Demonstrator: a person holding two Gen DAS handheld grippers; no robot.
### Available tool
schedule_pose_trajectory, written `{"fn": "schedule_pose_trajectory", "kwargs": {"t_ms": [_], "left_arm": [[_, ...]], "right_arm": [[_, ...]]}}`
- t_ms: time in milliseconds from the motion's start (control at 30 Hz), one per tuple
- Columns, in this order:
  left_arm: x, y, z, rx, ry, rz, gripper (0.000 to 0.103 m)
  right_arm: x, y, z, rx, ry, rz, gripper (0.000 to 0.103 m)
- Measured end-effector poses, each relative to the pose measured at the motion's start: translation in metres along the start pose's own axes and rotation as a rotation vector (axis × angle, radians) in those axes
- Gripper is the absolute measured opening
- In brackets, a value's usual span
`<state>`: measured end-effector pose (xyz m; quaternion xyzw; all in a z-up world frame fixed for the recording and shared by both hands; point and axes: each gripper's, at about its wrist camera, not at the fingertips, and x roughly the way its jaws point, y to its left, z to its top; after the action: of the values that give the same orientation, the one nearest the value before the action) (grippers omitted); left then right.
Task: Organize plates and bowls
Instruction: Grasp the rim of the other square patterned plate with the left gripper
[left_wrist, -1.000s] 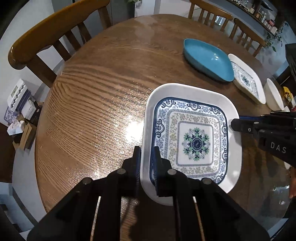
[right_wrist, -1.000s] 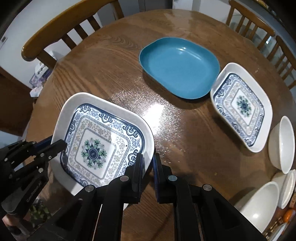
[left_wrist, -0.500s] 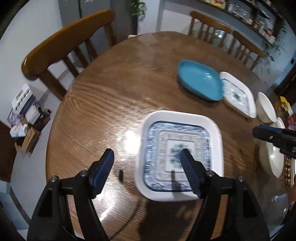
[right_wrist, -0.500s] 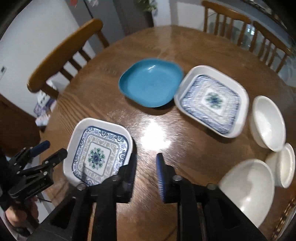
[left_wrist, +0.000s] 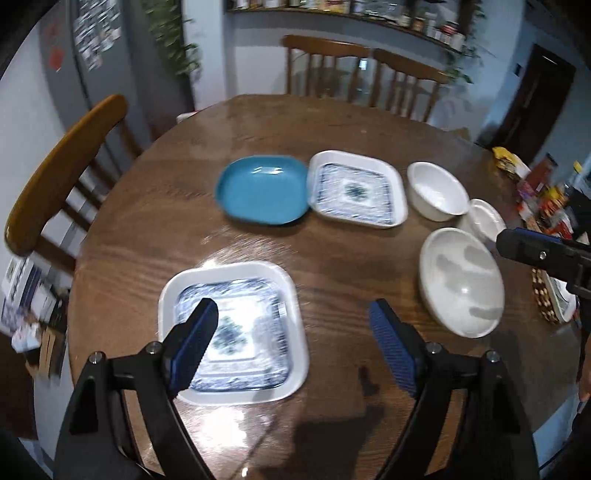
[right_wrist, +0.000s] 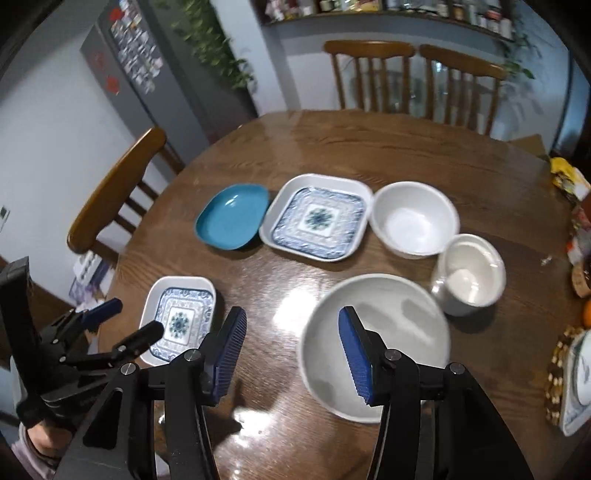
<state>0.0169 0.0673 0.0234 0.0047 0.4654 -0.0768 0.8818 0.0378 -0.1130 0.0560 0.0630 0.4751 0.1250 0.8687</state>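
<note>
Both claws have let go of the patterned square plate (left_wrist: 232, 328) and lifted away; it now lies flat on the surface (left_wrist: 332, 122). The left claw (left_wrist: 295, 339) and right claw (right_wrist: 291, 350) have just been opening, nothing between them (frames blurred). Risk: a hasty swing could knock the large white bowl (right_wrist: 376, 347) just below the right claw.

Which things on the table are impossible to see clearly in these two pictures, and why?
- Near patterned plate: in the left wrist view its motif is smeared by motion blur and partly covered by a blue pad.
- Dish on woven mat: cut off by the right edge in the right wrist view.
- Packets at the table's far right: blurred, too small to read.
</note>
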Motion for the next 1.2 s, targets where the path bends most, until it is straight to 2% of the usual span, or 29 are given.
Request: {"fn": "schedule_pose_trajectory", "kwargs": {"t_ms": [267, 500, 667, 733, 833, 900, 1033, 1167, 1200], "left_arm": [[0.001, -0.029, 0.038, 0.057, -0.022, -0.058, 0.083], [-0.001, -0.037, 0.099, 0.049, -0.063, -0.068, 0.083], [0.034, -0.026, 0.123, 0.018, 0.030, -0.162, 0.082], [0.052, -0.022, 0.125, 0.005, 0.074, -0.191, 0.077], [0.084, -0.014, 0.126, -0.023, 0.159, -0.266, 0.061], [0.098, -0.011, 0.131, -0.035, 0.189, -0.291, 0.058], [0.125, -0.010, 0.150, 0.005, 0.163, -0.238, 0.058], [0.154, -0.015, 0.164, 0.036, 0.180, -0.250, 0.057], [0.160, -0.017, 0.167, 0.047, 0.182, -0.245, 0.053]], "right_arm": [[-0.025, -0.027, 0.009, 0.038, -0.040, -0.064, 0.053], [-0.032, -0.034, 0.051, 0.030, -0.056, -0.063, 0.053], [0.008, -0.036, 0.079, 0.079, 0.025, 0.002, 0.053], [0.031, -0.037, 0.082, 0.104, 0.073, 0.026, 0.053], [0.066, -0.039, 0.080, 0.137, 0.136, 0.050, 0.053], [0.084, -0.043, 0.079, 0.167, 0.165, 0.060, 0.053], [0.116, -0.053, 0.079, 0.225, 0.199, 0.060, 0.053], [0.139, -0.055, 0.078, 0.246, 0.220, 0.040, 0.053], [0.144, -0.056, 0.078, 0.250, 0.223, 0.039, 0.053]]}}
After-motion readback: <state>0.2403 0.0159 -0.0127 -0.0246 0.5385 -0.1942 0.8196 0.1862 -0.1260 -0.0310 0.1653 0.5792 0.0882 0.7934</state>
